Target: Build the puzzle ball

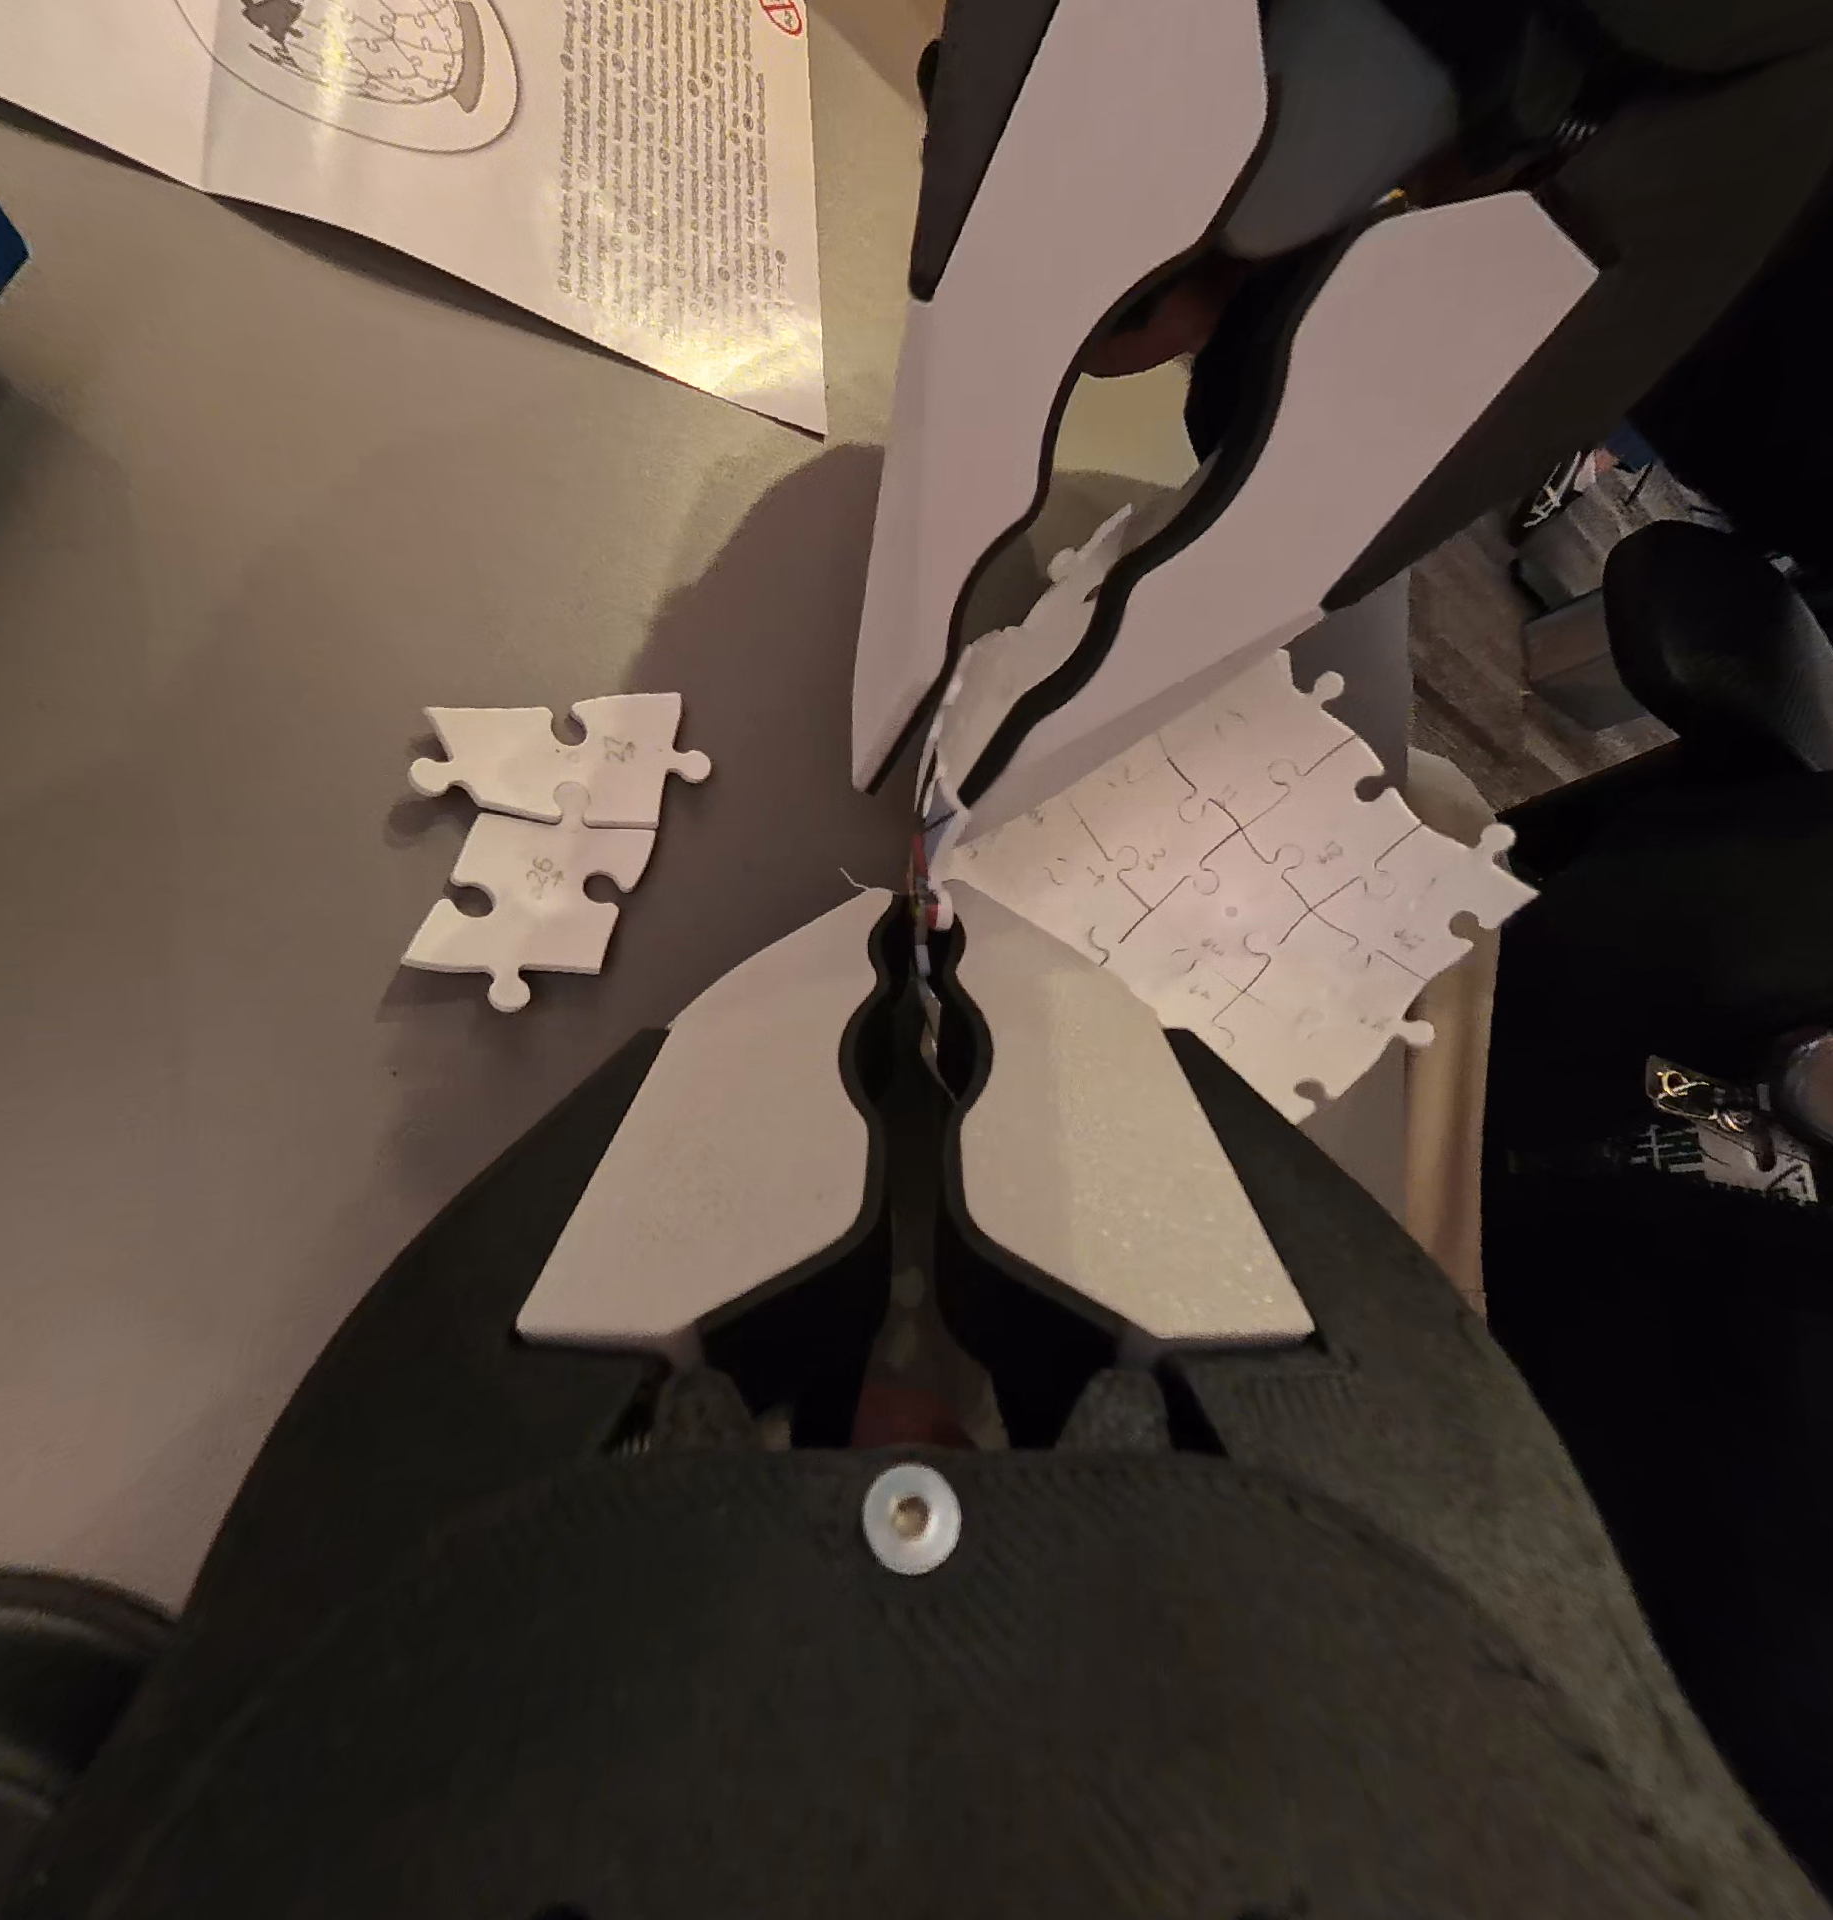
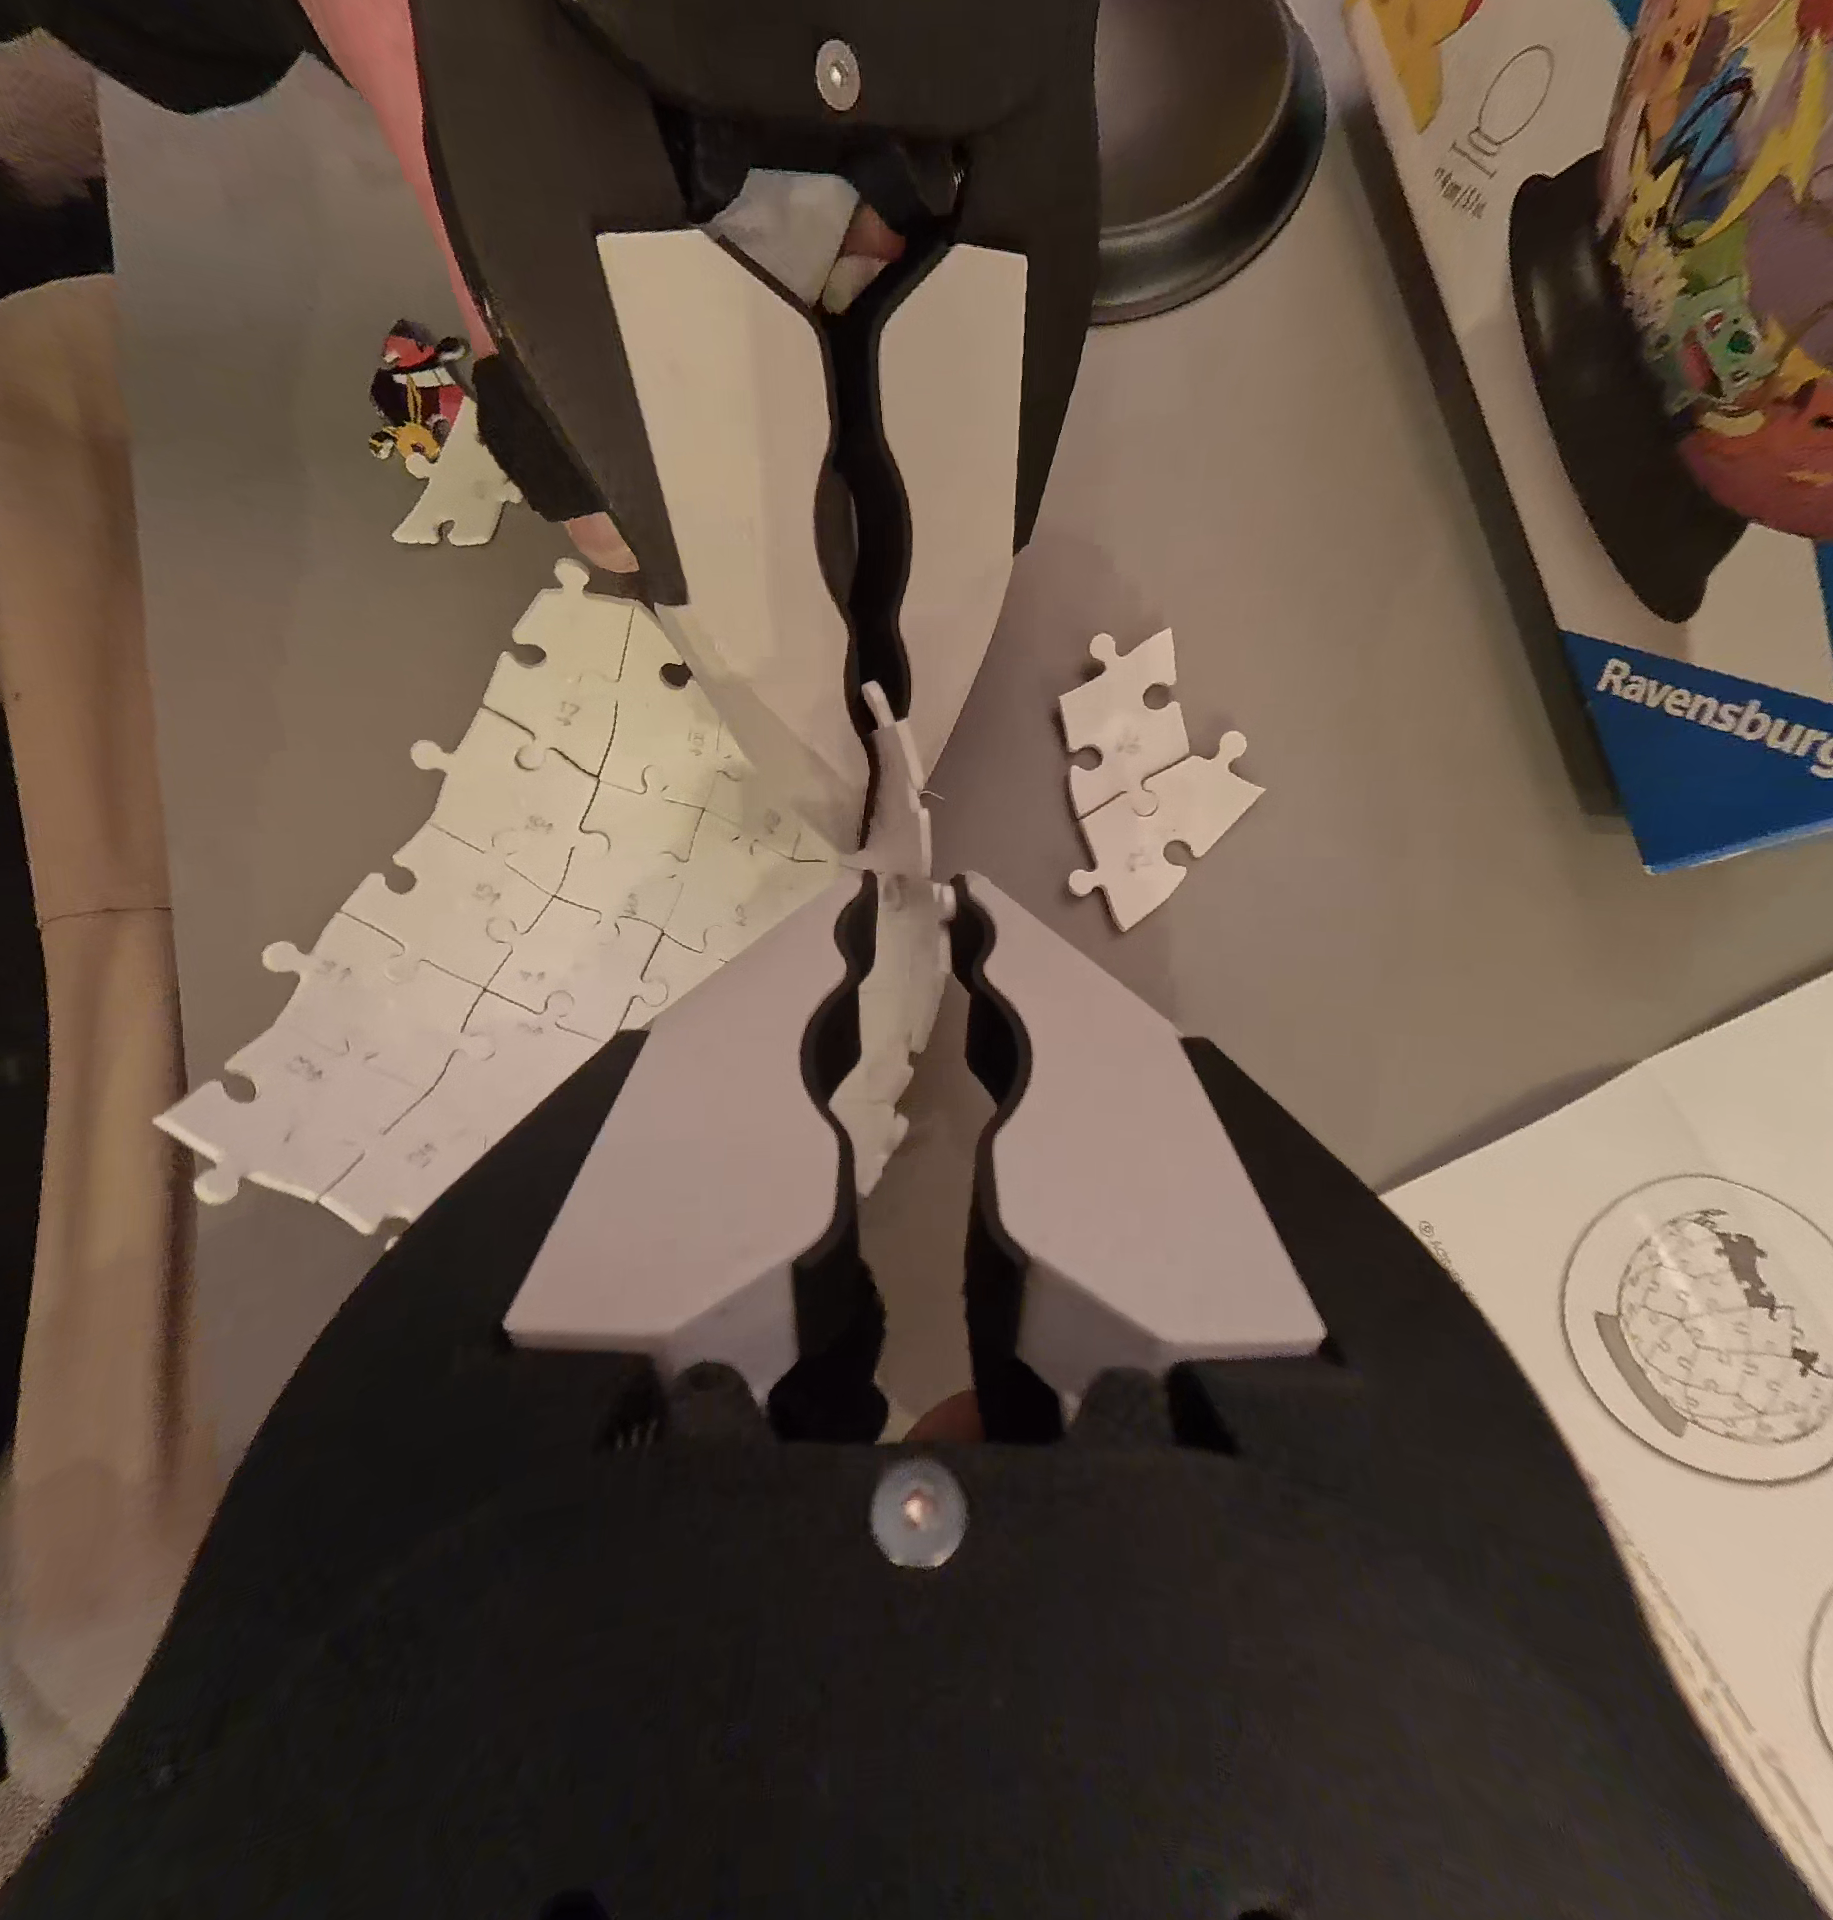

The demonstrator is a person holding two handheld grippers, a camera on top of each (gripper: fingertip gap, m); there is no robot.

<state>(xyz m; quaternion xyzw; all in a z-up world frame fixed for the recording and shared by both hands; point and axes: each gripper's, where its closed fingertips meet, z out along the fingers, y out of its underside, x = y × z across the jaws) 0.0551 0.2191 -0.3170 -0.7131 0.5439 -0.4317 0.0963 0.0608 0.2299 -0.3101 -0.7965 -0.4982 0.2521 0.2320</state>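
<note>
Left wrist view. Nearest is the left gripper [image 1: 917, 920]: a matte black, ribbed plastic body with a metal rivet and two flat white fingers [image 1: 746, 1143] whose inner edges are wavy black rubber. Its tips are pinched on the thin edge of a puzzle piece [image 1: 931, 894] showing a sliver of colour. Meeting it tip to tip from above is the right gripper [image 1: 917, 774], of the same build, closed on a white piece [image 1: 995, 665] seen edge-on. Spreading from that junction toward the table's right edge is the joined sheet [image 1: 1276, 883], a curved panel of interlocked white pieces, blank side up, knobs along its rim. On the grey matte table [image 1: 216, 623], left of the tips, lies a small cluster [image 1: 548, 831] of three joined white pieces. Farther, at the far edge, is a glossy printed leaflet [image 1: 579, 177].

Right wrist view. The right gripper [image 2: 907, 883] is clamped on a narrow curved strip of pieces [image 2: 891, 1029] running back between its fingers. The left gripper [image 2: 881, 831] descends opposite it, shut on the adjoining piece. The joined sheet [image 2: 455, 935] fans to the left, overhanging the table's left edge. The small cluster [image 2: 1151, 790] lies to the right. Beyond, a loose piece with a colourful print [image 2: 424, 405] rests near the left edge beside a white piece [image 2: 455, 499], a dark round metal stand [image 2: 1203, 187] sits at the far edge, and a glossy cardboard box [image 2: 1670, 623] occupies the far right corner; the leaflet [image 2: 1618, 1299] lies near right.
</note>
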